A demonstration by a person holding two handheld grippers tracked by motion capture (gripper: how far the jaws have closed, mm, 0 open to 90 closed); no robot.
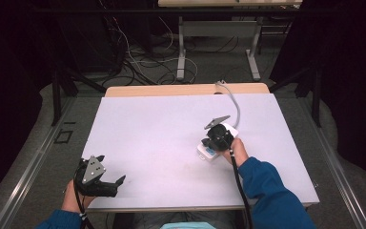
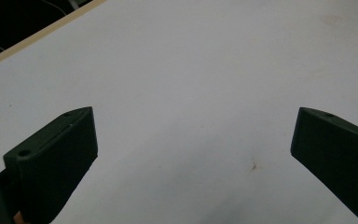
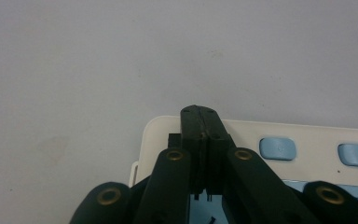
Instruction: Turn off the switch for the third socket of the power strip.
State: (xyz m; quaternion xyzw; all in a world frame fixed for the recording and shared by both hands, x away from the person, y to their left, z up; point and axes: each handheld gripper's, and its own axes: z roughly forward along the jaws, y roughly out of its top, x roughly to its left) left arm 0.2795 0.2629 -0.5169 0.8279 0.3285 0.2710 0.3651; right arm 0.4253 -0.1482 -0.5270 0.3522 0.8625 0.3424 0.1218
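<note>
The right gripper (image 3: pixel 202 112) has its two black fingers (image 3: pixel 192 140) pressed flat together with nothing between them, their tips poised over the near corner of a cream-white plastic power strip with pale blue switches (image 3: pixel 279 133); whether the tips touch the casing cannot be made out. In the right gripper view the strip lies at lower right, cut off by the frame's edge and partly hidden behind the black linkage with its brass rivets. In the high view the right gripper (image 1: pixel 218 136) sits right of centre and covers most of the strip (image 1: pixel 206 151), whose grey cable (image 1: pixel 233 100) curves up to the desk's far edge.

The left gripper (image 2: pixel 193 140) holds its matt black, wedge-shaped fingers (image 2: pixel 60 149) wide apart over bare surface, gripping nothing. In the high view it (image 1: pixel 106 183) rests at lower left, near the front edge, well apart from the strip.

The desk (image 1: pixel 171 133) is covered with a smooth white sheet, faintly smudged, with a band of pale wood showing along its far edge. Beyond it, a tangle of cables on the floor (image 1: pixel 138 62) fades into darkness.
</note>
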